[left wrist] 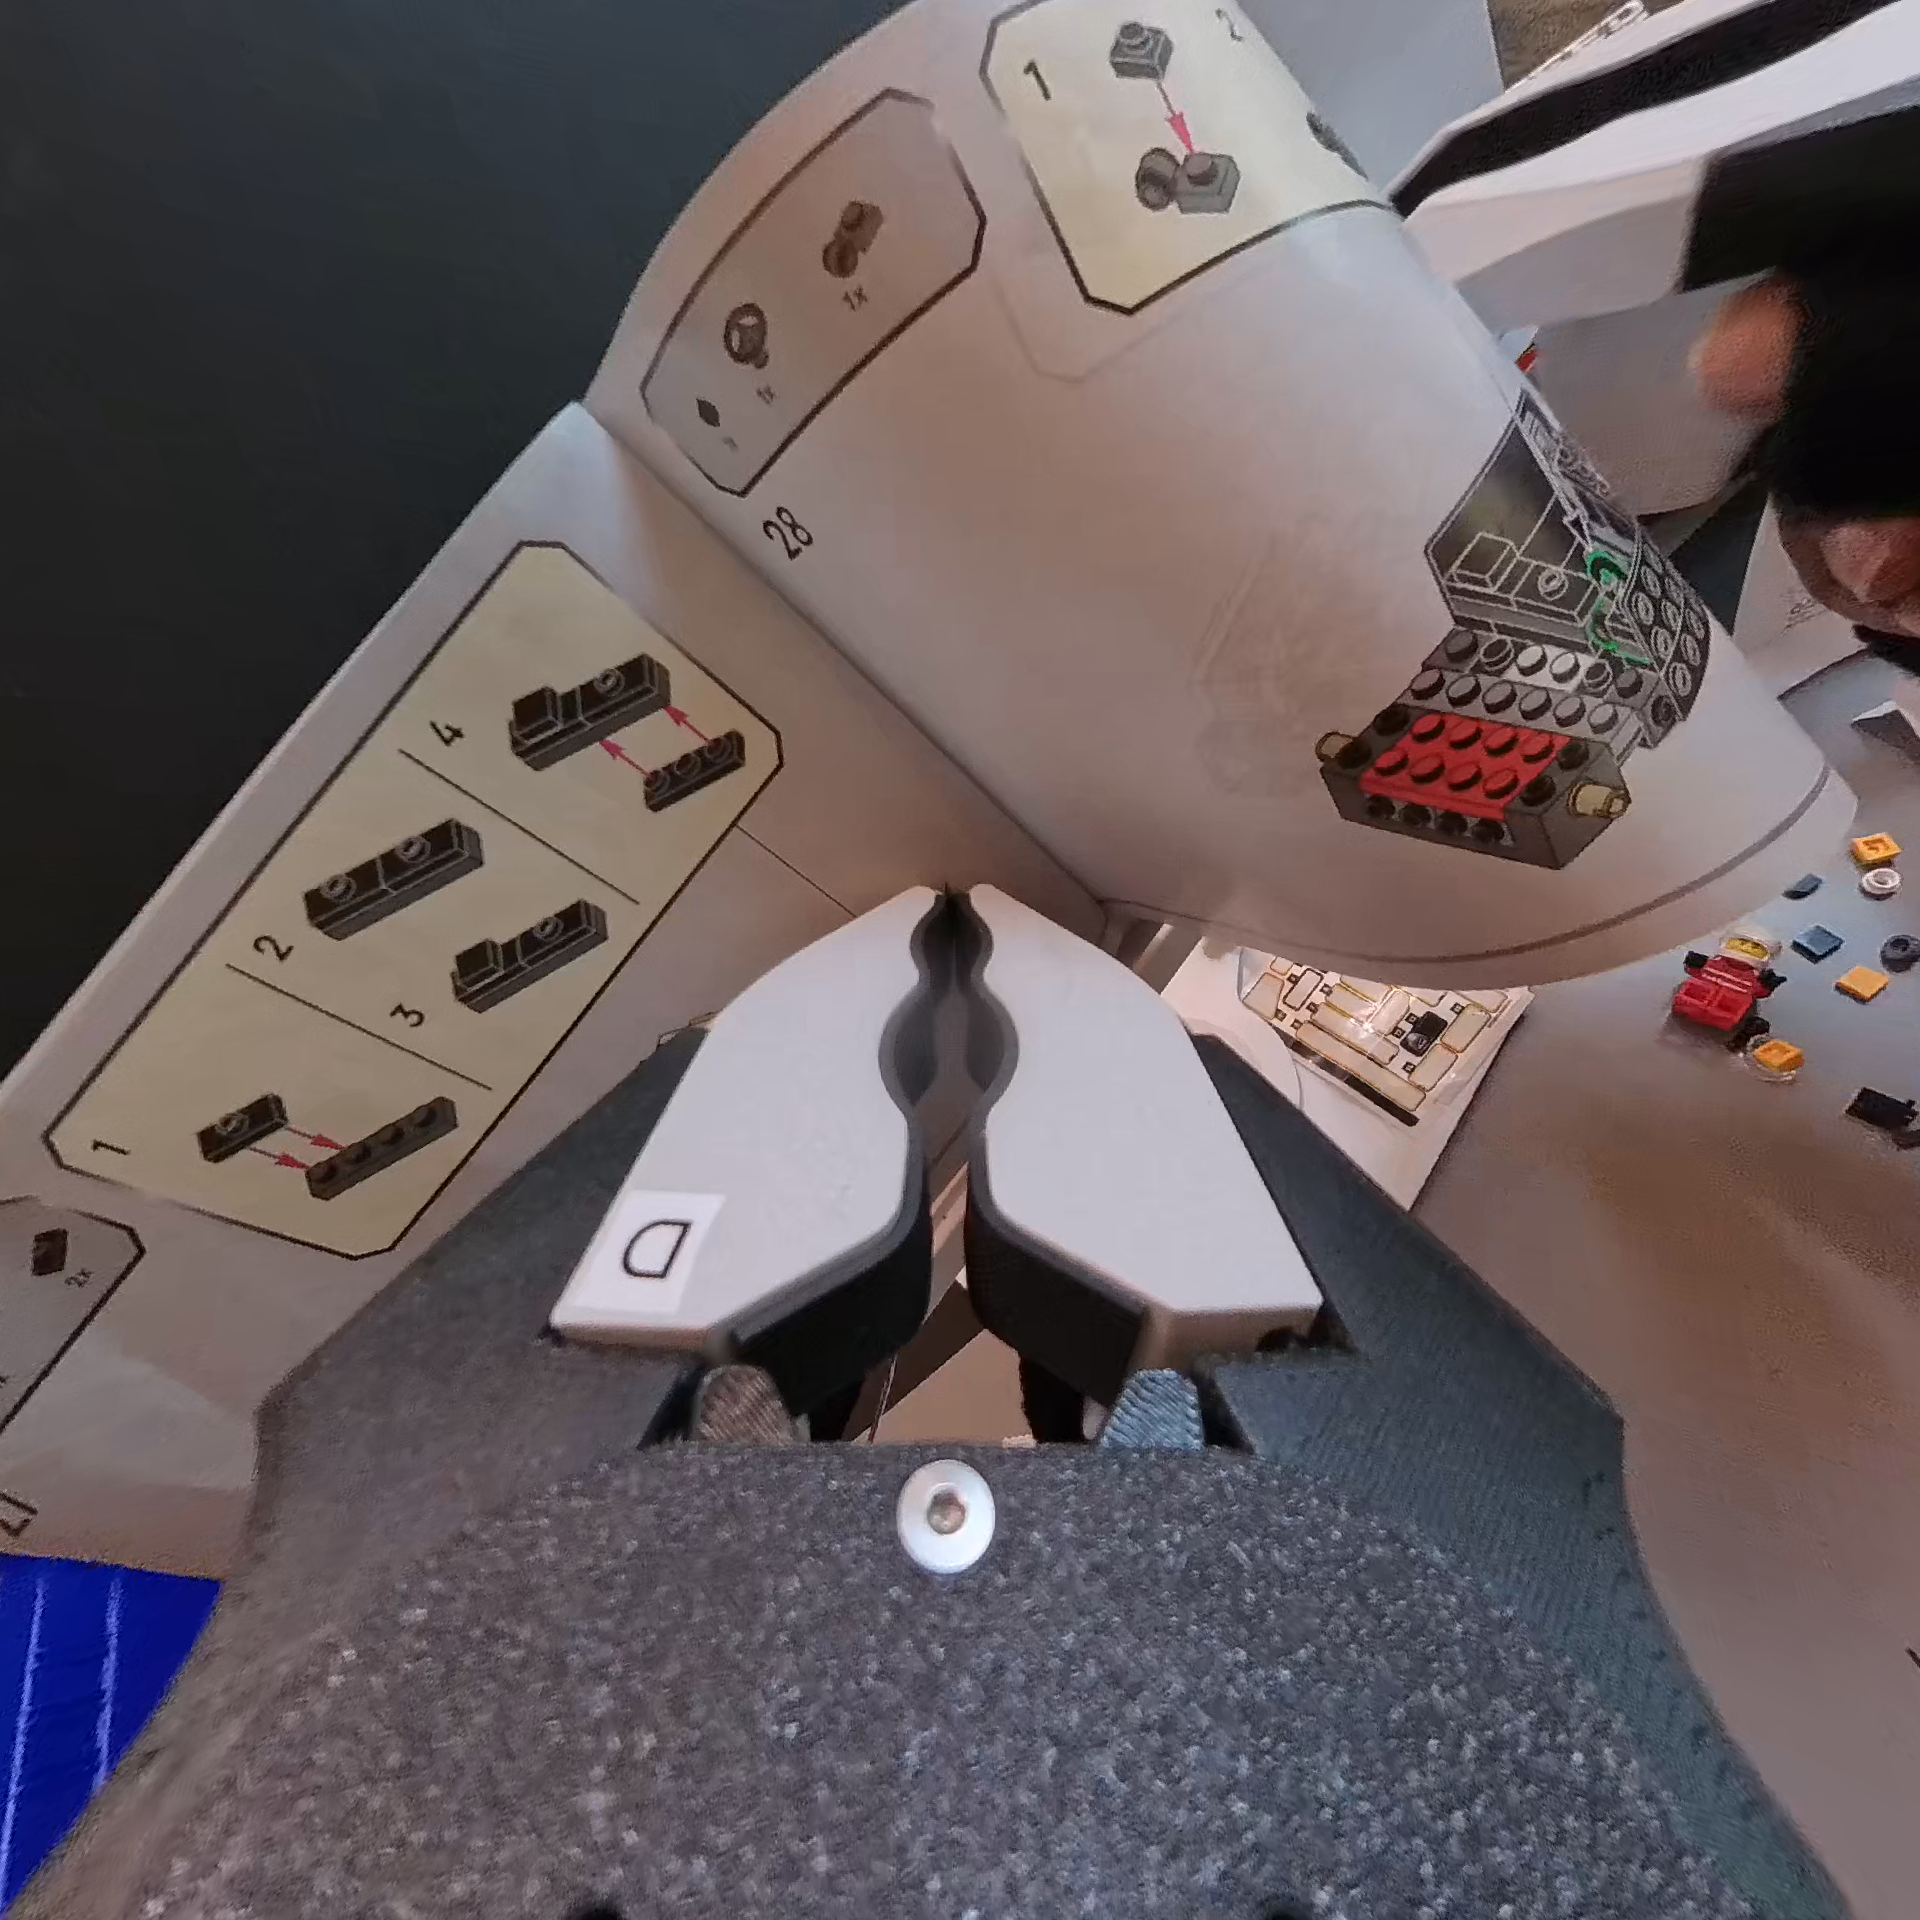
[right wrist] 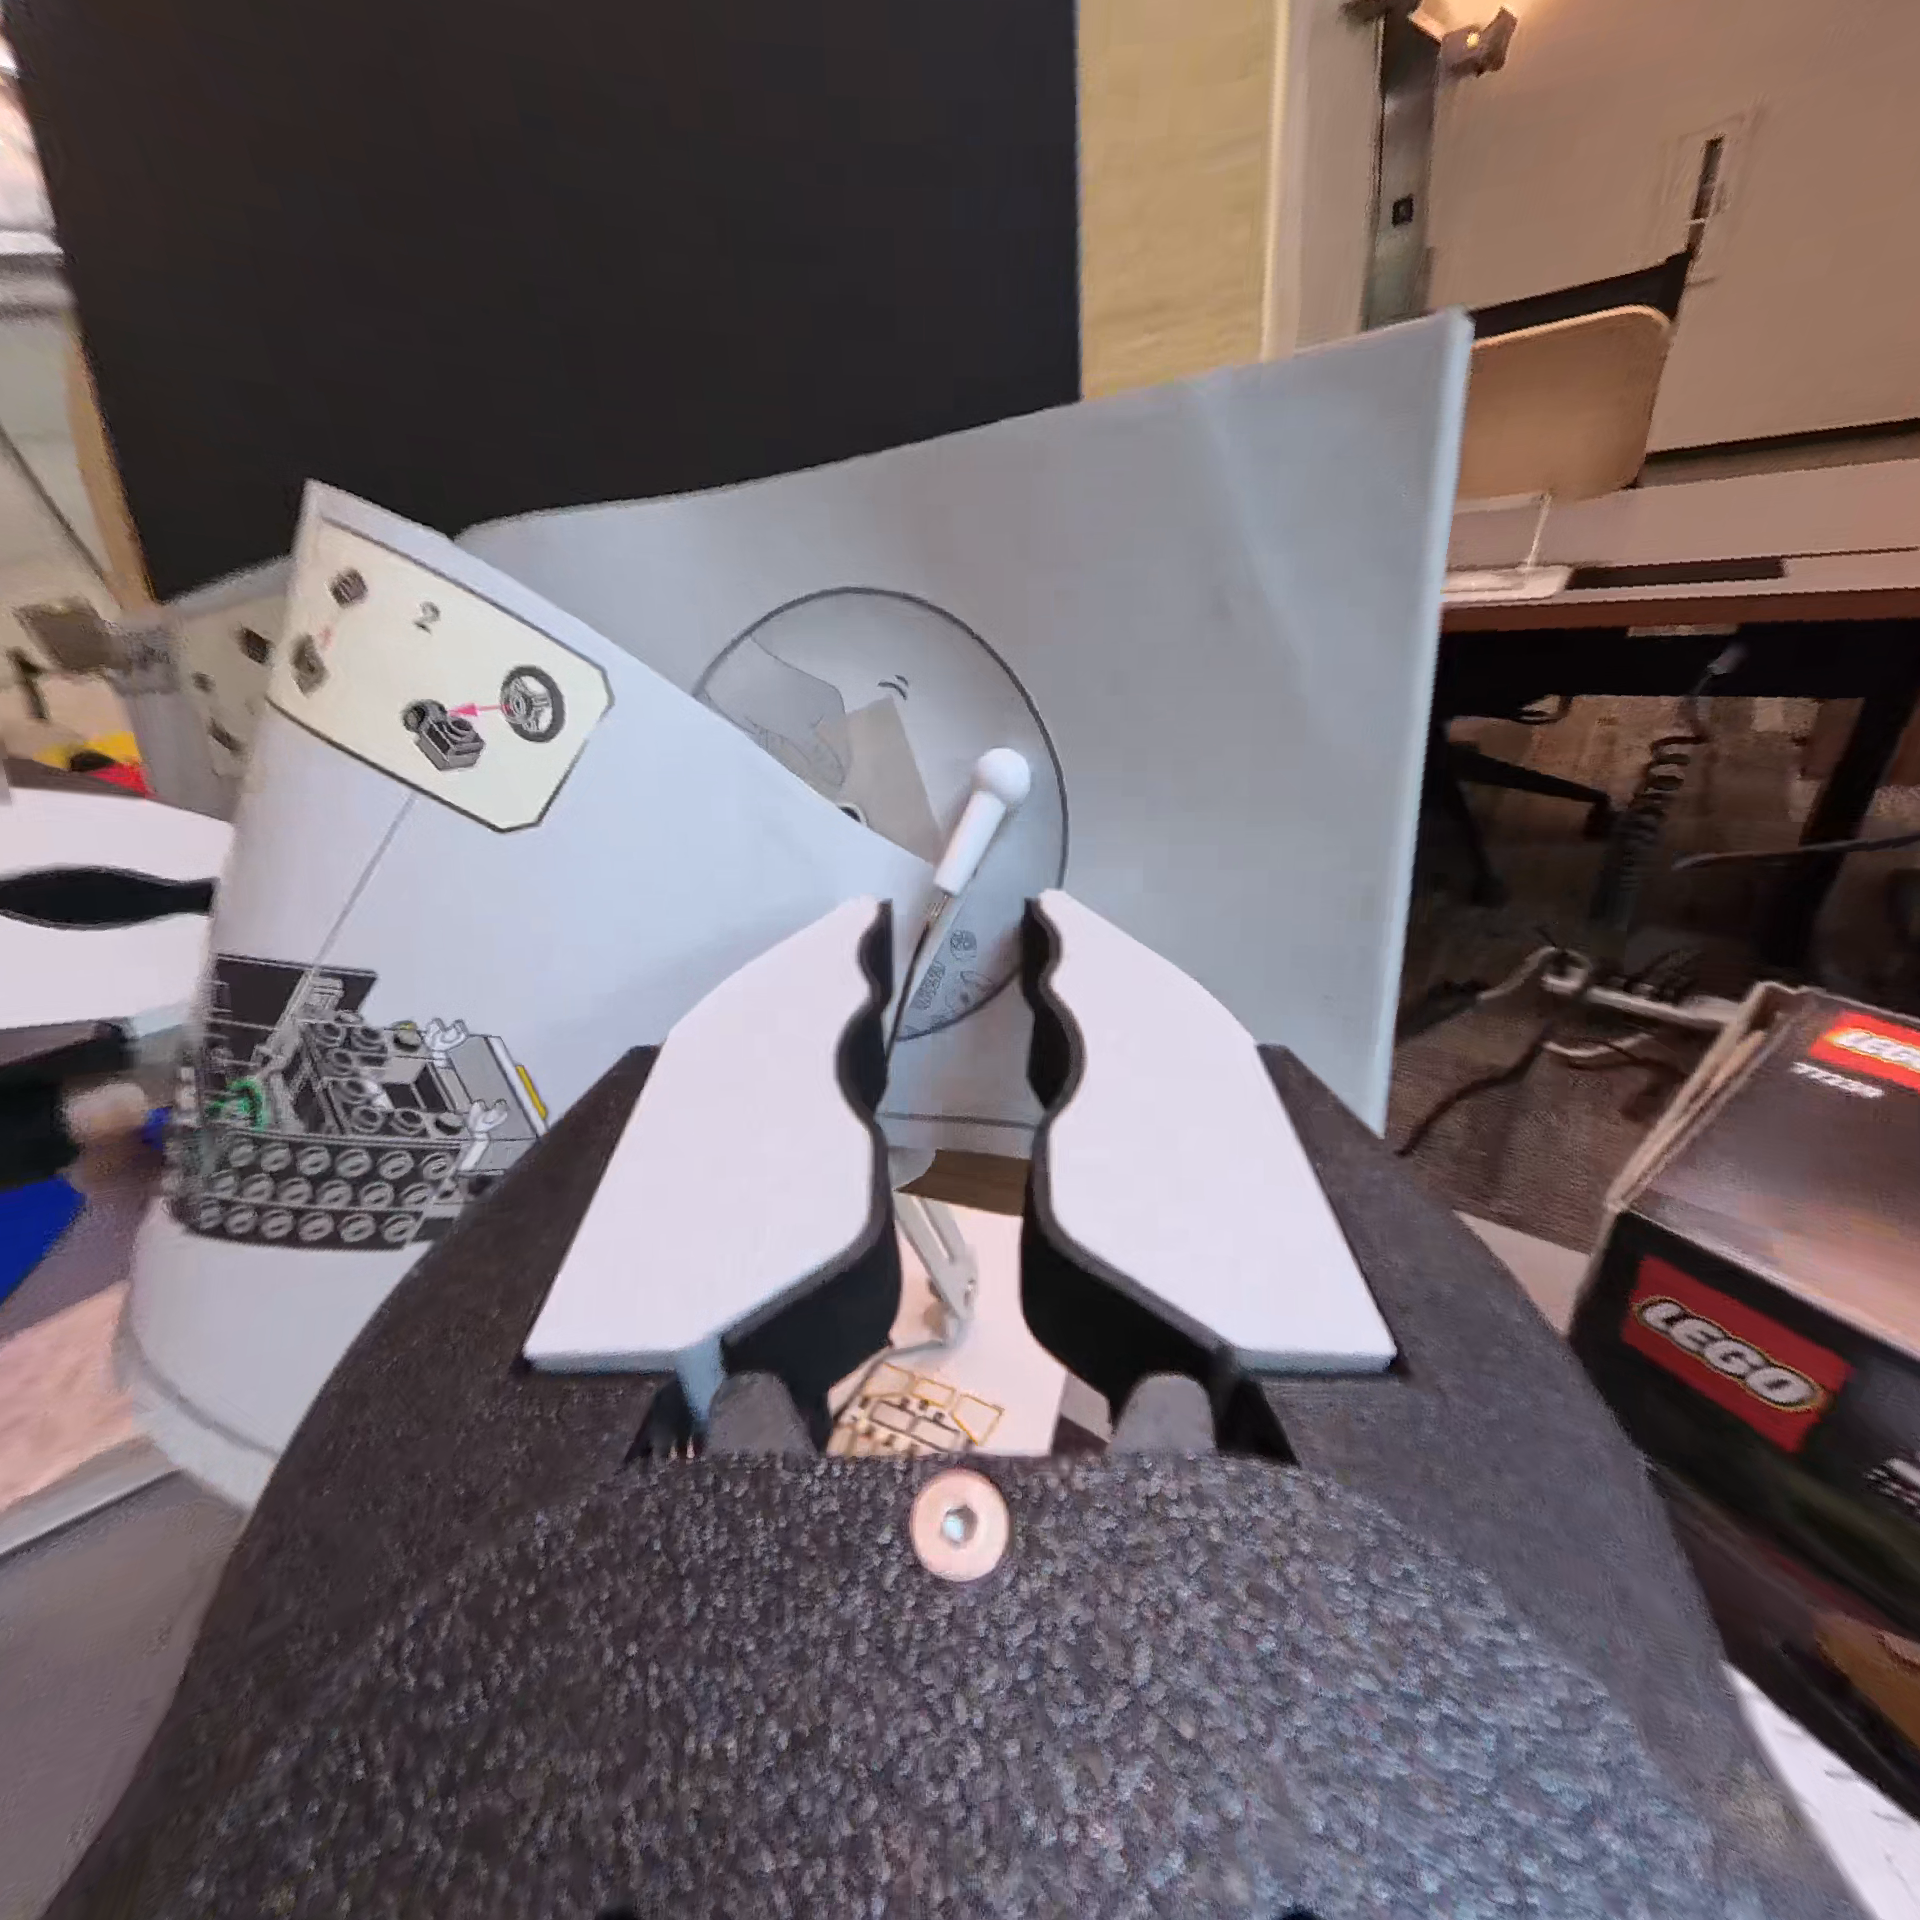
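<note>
We see the left gripper [left wrist: 951, 896] with its two fingertips pressed together, and we cannot see anything caught between them. Its tips lie just in front of the open instruction booklet [left wrist: 665, 831], at the lower edge of the flat page. The booklet is pale grey with cream boxes that show black bricks and red arrows. One page [left wrist: 1195, 540] curls up and over, above and to the right of the tips, and it shows a drawing of a black and red brick model. Under this curled page lies a sticker sheet [left wrist: 1361, 1023], and further right small loose bricks [left wrist: 1860, 982] and a red minifigure [left wrist: 1725, 982] lie on the table [left wrist: 1662, 1351].

The right gripper [right wrist: 956, 920] stands narrowly open. The edge of the curled page [right wrist: 582, 935] passes between its fingers, close to the left pad; we cannot tell if it touches. Behind stands the upright page [right wrist: 1247, 623] and a thin white clip arm [right wrist: 982, 821]. A dark box [right wrist: 1766, 1299] sits at the right.
</note>
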Demonstrator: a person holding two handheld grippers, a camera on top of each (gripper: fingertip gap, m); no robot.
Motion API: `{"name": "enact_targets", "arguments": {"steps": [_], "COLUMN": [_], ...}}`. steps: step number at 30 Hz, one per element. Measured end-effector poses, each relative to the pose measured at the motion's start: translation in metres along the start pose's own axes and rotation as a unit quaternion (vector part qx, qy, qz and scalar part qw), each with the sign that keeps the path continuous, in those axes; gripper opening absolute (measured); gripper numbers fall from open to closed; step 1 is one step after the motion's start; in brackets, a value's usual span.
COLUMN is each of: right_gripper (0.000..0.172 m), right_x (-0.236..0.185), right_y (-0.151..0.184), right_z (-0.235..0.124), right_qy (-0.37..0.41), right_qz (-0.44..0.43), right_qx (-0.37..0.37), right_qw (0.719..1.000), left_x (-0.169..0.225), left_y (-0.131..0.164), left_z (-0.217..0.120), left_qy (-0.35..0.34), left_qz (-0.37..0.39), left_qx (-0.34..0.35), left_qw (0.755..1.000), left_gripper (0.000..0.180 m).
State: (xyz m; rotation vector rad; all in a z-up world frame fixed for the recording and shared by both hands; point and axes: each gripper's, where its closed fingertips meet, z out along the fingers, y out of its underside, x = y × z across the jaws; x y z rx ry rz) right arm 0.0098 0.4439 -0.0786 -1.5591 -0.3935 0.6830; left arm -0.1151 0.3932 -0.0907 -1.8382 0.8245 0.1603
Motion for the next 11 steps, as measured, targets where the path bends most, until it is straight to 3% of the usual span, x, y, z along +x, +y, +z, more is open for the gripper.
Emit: {"name": "enact_targets", "arguments": {"steps": [2, 4, 11], "right_gripper": [0.006, 0.005, 0.004], "right_x": [0.0, 0.002, 0.018], "right_y": [0.002, 0.004, 0.017], "right_z": [0.002, 0.0, -0.014], "right_qy": [0.014, 0.022, -0.002], "right_qz": [-0.023, -0.008, 0.18], "right_qx": [-0.007, -0.005, 0.061], "right_qw": [1.0, 1.0, 0.982], "left_x": [0.001, 0.004, 0.04], "left_y": [-0.001, -0.005, -0.028], "left_z": [-0.001, -0.004, -0.007], "left_qy": [-0.003, -0.003, 0.054], "left_qz": [0.008, 0.015, 0.078], "left_qx": [-0.002, 0.001, -0.001], "left_qw": [1.0, 1.0, 0.996], "left_gripper": [0.0, 0.0, 0.0]}}
